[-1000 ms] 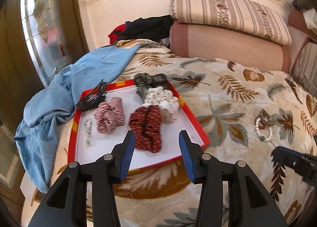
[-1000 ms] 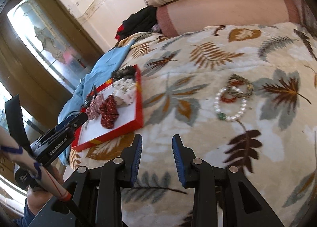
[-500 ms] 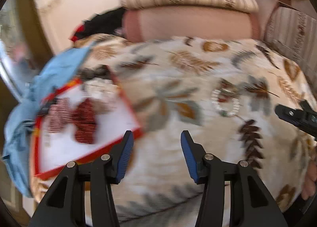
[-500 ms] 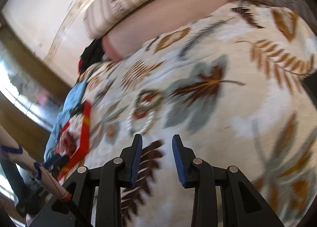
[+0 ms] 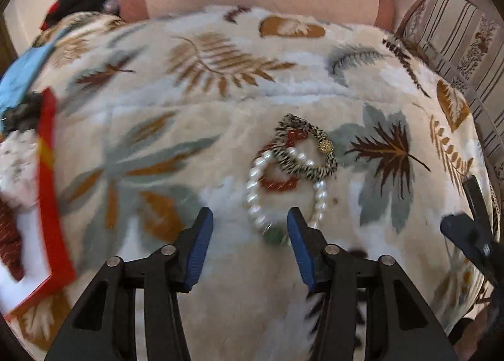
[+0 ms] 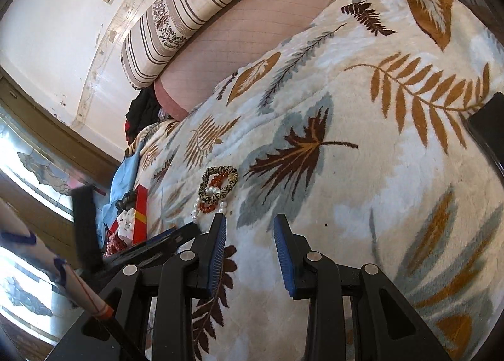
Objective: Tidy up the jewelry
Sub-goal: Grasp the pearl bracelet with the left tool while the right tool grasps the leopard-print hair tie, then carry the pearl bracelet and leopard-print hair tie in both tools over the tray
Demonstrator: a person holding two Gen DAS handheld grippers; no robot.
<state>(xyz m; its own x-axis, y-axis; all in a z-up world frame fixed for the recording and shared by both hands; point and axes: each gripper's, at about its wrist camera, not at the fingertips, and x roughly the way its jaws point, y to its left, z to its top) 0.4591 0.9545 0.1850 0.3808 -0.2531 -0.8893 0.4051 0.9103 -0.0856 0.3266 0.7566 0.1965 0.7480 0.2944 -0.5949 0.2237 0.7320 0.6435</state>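
Pearl bracelet — looped under striped scrunchie

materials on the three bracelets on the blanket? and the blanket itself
White bracelet: glossy round beads, pearl-like, likely faux. Red bracelet: translucent orange-red beads, glass or plastic. Striped band: matte zebra-print fabric with a gold bead. Blanket: fuzzy plush fleece.

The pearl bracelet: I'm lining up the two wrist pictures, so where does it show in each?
Left wrist: the pearl bracelet lies centre, on the blanket just ahead of the left hand-held gripper, near its right finger.
Right wrist: the pearl bracelet is left of centre, small, beyond the right hand-held gripper's left finger.
Shared landmark: the dark brown leaf printed on the blanket beside it.
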